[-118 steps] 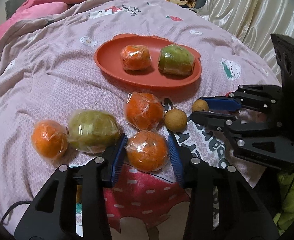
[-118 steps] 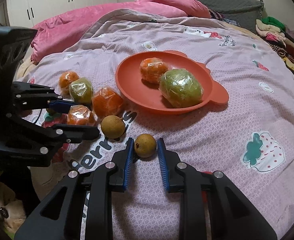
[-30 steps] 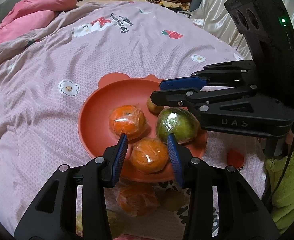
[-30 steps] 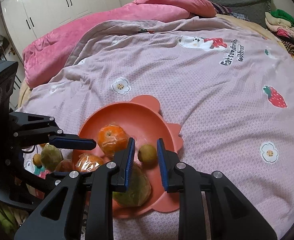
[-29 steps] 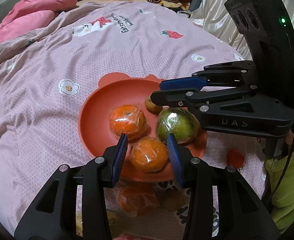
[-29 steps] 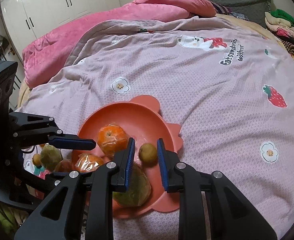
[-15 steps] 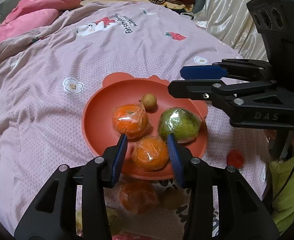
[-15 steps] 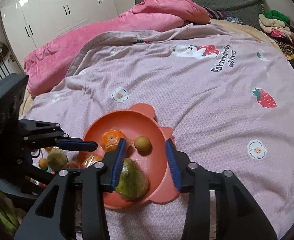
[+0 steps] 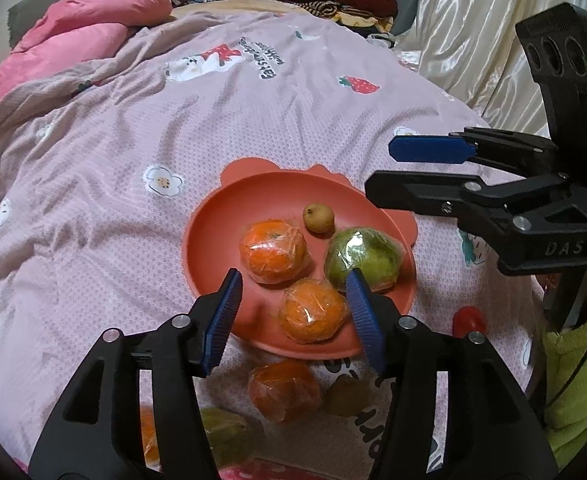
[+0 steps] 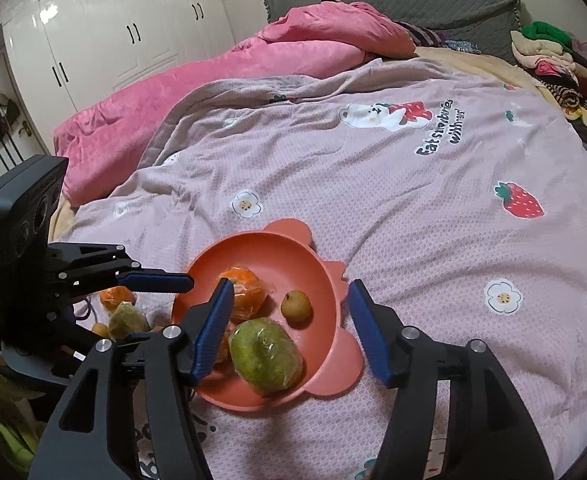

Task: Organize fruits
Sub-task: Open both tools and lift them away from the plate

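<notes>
On the red plate (image 9: 213, 264) | near orange (image 9: 313, 312) and far small brown fruit (image 10: 296, 307) newly released | left gripper (image 9: 293, 312), right gripper (image 10: 285, 324) opening, empty | several fruits remain on bedspread (image 9: 93, 160).

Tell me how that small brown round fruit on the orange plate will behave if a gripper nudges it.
The small brown fruit looks round and unwrapped, so it would probably roll easily. It lies free on the plate, touching nothing; the raised rim should likely stop it. Being far smaller than the wrapped green fruit, it seems light.
</notes>
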A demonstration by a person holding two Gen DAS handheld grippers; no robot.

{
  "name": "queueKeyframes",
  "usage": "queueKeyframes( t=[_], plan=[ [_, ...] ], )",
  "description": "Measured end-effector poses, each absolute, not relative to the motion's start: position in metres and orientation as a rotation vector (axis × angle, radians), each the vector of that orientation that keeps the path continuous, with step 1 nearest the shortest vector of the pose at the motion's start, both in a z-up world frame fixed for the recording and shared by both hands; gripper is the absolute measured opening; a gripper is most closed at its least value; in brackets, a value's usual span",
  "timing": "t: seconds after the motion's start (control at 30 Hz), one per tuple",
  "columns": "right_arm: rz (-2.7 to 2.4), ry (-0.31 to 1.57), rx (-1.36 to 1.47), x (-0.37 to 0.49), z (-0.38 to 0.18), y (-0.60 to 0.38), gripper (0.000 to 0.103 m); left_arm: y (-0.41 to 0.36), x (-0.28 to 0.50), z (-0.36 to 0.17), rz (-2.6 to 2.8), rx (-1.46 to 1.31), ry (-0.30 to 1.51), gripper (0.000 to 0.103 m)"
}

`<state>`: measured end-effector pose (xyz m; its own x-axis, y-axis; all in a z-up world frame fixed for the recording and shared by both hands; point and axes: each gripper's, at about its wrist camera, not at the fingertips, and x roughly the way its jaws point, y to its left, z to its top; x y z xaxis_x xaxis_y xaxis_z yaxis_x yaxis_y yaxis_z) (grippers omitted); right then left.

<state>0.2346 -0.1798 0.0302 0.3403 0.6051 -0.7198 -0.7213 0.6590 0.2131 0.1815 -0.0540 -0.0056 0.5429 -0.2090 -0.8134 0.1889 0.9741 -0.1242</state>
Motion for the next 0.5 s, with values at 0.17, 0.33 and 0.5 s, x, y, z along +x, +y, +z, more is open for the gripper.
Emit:
queueKeyframes(
  t=[0.17,0.33,0.5],
  plan=[
    [0.872,0.842,-0.137,0.230,0.037,-0.182,0.072,-0.048,0.178,0.001,-0.208,-0.025,0.947,0.054],
    [0.876,0.815,-0.116,0.226,0.045,-0.185,0.081,-0.042,0.175,0.008,-0.189,-0.040,0.931,0.063],
    [0.866,0.783,-0.106,0.221,0.053,-0.189,0.087,-0.035,0.169,0.016,-0.169,-0.051,0.913,0.070]
  ],
)
